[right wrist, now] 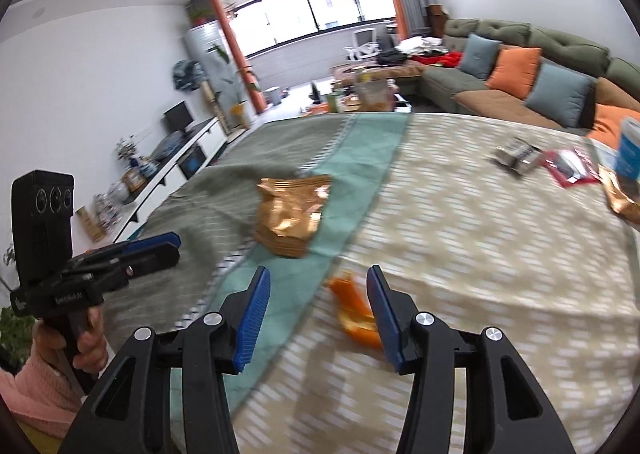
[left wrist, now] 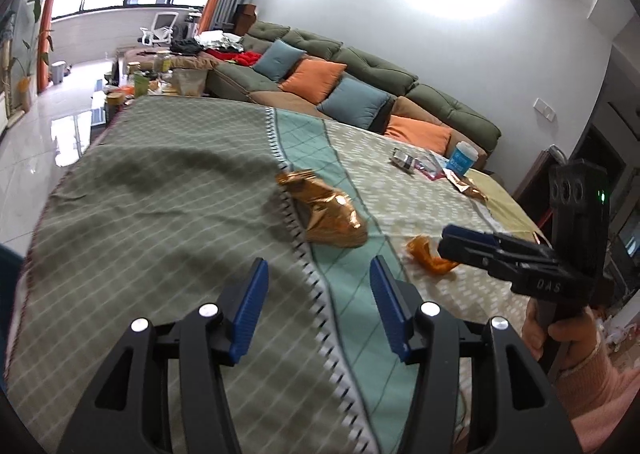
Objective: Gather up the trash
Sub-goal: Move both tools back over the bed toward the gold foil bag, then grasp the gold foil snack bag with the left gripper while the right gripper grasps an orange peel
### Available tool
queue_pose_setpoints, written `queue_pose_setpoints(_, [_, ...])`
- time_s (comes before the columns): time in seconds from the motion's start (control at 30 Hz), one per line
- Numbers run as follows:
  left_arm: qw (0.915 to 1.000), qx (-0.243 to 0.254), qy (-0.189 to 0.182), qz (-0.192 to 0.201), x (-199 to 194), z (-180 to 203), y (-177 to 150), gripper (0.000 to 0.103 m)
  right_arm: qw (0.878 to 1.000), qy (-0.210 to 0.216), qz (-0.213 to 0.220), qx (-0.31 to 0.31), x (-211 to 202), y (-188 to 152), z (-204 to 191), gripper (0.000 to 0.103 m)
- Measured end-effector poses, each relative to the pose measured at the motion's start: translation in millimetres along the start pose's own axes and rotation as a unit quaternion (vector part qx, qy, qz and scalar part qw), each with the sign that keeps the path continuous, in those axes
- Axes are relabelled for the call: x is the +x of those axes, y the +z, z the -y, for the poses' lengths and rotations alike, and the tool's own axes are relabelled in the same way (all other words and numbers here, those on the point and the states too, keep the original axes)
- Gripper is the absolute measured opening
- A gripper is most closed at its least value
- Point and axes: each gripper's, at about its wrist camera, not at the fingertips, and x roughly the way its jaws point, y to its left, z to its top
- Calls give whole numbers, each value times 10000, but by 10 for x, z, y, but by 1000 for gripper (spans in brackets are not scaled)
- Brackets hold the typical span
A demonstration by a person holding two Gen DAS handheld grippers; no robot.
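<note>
- Nearest trash: a curled scrap of orange peel [right wrist: 354,314] on the beige patterned part of the tablecloth [right wrist: 460,254], just ahead of my right tongs [right wrist: 318,314] and lying partly between the blue pads. Not touched yet, as far as I can see.
- Next out: a crumpled copper-gold foil snack bag [left wrist: 326,211] on the teal stripe of the cloth, ahead of my left tongs [left wrist: 318,310].
- Far end of the table: a small dark wrapper [right wrist: 516,153], a red-edged clear packet [right wrist: 570,167], another copper foil bag [right wrist: 622,197] and a blue-and-white paper cup [left wrist: 462,159], all close together.
- Progress, my read: nothing looks collected; every piece still sits on the table. No bin in view.
- Left tongs: about half open, empty, over bare cloth.
- Right tongs: about half open, empty, peel in the gap.
- Beyond: green sofa [left wrist: 360,65] with orange and blue cushions.
</note>
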Motion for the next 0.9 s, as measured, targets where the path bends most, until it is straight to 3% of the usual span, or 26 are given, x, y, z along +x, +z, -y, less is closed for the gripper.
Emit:
queue_pose_setpoints(0.23, [9998,92,-24,-149,288,101,189,54,9998,-149,-43,119,-58,-83,255,51])
queue_pose_setpoints(0.8, [9974,-30,-48,-712,868,103,411,52,9996,-59,-273,-4,13,-181,271,50])
queue_pose_setpoints(0.9, [9967,-103,-121,-790,918,71,413,41,9995,-87,-310,-29,25,-188,262,46])
